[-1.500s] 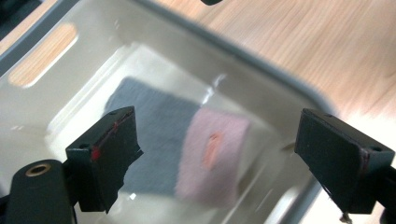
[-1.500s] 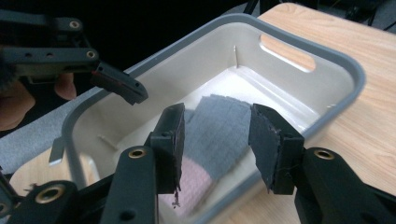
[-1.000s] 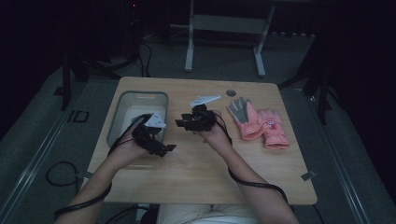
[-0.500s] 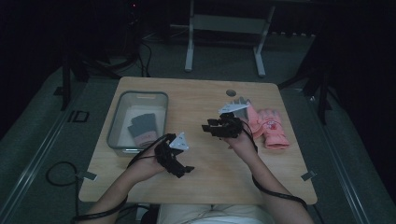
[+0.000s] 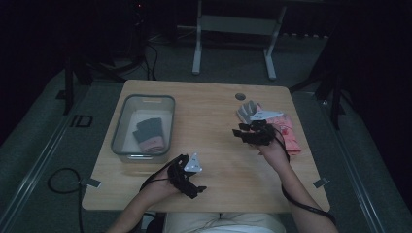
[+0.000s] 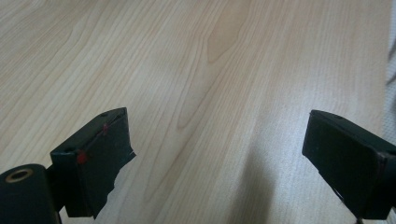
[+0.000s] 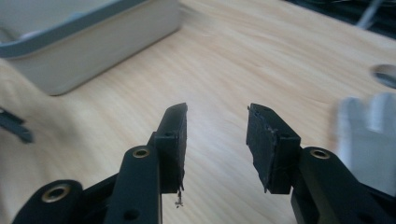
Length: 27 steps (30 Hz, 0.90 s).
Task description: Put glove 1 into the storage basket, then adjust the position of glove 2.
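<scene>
A dark grey glove with a pink cuff (image 5: 147,135) lies inside the grey bin (image 5: 121,124) on the left of the table. At the right side lies a grey and pink glove (image 5: 248,110) beside another pink one (image 5: 291,138). My left gripper (image 5: 190,175) hovers near the table's front edge; its jaws (image 6: 217,130) stand wide open over bare wood. My right gripper (image 5: 241,132) is just in front of the gloves, open (image 7: 217,112), with nothing between its pads. Blurred grey glove fingers (image 7: 369,126) lie to its right.
The bin's wall (image 7: 93,42) stands far left in the right gripper view. A round cable hole (image 5: 240,96) sits near the table's back edge. Bare wood (image 5: 209,131) lies between bin and gloves. Cables trail off the front edge to the floor.
My left gripper has come away from the bin and down toward the front edge, leaving the glove in the bin uncovered. My right gripper has moved right, toward the gloves.
</scene>
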{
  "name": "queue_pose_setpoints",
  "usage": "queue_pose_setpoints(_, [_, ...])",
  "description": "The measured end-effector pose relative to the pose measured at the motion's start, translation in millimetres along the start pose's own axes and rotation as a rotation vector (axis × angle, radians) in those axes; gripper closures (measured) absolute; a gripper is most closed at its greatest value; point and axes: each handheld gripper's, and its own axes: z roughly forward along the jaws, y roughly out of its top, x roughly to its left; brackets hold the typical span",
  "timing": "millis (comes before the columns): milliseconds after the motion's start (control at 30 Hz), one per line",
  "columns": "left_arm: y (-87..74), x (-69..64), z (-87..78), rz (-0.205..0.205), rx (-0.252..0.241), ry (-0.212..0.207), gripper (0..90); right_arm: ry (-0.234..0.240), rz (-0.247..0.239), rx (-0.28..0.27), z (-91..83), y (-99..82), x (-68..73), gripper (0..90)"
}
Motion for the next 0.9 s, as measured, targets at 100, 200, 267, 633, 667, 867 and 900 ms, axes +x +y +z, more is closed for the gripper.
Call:
queue_pose_setpoints(100, [-2.7, -3.7, 1.6, -0.006, -0.001, 0.019, 7.6, -0.036, 0.012, -0.005, -8.1, -3.2, -13.8, 59.1])
queue_pose_setpoints(200, [-5.6, -6.5, 3.4, -0.013, -0.007, 0.032, 7.6, -0.073, 0.017, -0.008, -14.1, -5.2, -27.9, 60.3])
queue_pose_setpoints(267, [-8.0, -7.0, 4.7, -0.017, -0.010, 0.039, 7.6, -0.099, 0.034, -0.012, -17.4, -6.0, -39.8, 61.1])
queue_pose_setpoints(633, [-18.1, -11.8, 1.5, -0.080, -0.054, 0.034, 7.6, -0.201, 0.085, 0.026, -6.8, 1.1, -81.6, 63.4])
queue_pose_setpoints(667, [-18.4, -12.6, 0.6, -0.082, -0.058, 0.034, 7.7, -0.203, 0.077, 0.041, -1.1, 2.2, -83.5, 62.5])
queue_pose_setpoints(867, [-20.0, -17.3, 2.7, -0.068, -0.036, 0.049, 7.6, -0.211, 0.073, 0.157, 41.0, 1.1, -97.8, 57.0])
queue_pose_setpoints(900, [-20.2, -17.4, 3.0, -0.064, -0.033, 0.049, 7.6, -0.224, 0.063, 0.196, 50.0, -1.0, -101.2, 54.9])
